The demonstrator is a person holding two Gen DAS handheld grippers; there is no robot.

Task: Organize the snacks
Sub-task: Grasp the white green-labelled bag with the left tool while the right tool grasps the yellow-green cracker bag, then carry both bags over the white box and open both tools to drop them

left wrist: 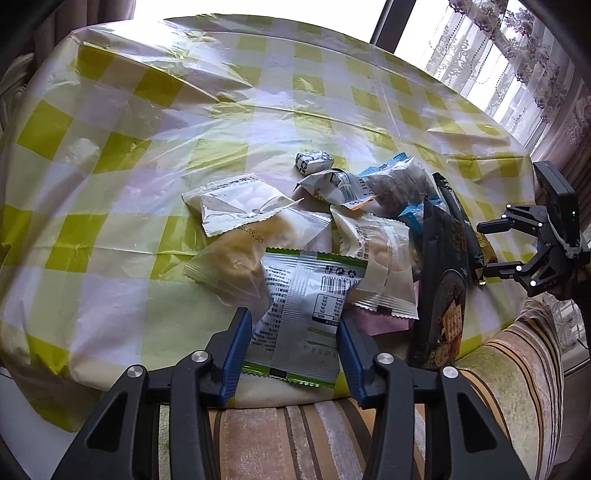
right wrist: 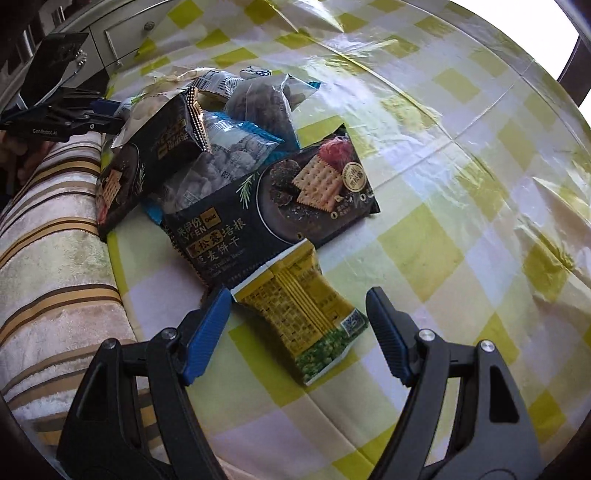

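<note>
A heap of snack packets lies on the round table near its front edge. My left gripper (left wrist: pixel 293 332) is open, its blue pads on either side of a silver-and-green packet (left wrist: pixel 303 310), not clamping it. Pale packets (left wrist: pixel 236 258) lie just beyond. My right gripper (right wrist: pixel 297 314) is open around a yellow-and-green packet (right wrist: pixel 306 317) lying flat. A black cracker packet (right wrist: pixel 280 199) lies just ahead of it, and a second black cracker packet (right wrist: pixel 147 162) leans on the heap. The right gripper also shows in the left wrist view (left wrist: pixel 491 245), open beside the black packets.
The table wears a yellow-and-white checked plastic cloth (left wrist: pixel 184 110). A striped cushioned chair (right wrist: pixel 48 258) stands against the front edge. A grey drawer cabinet (right wrist: pixel 122 33) stands behind the left side. Windows with lace curtains (left wrist: pixel 517 55) are at the far right.
</note>
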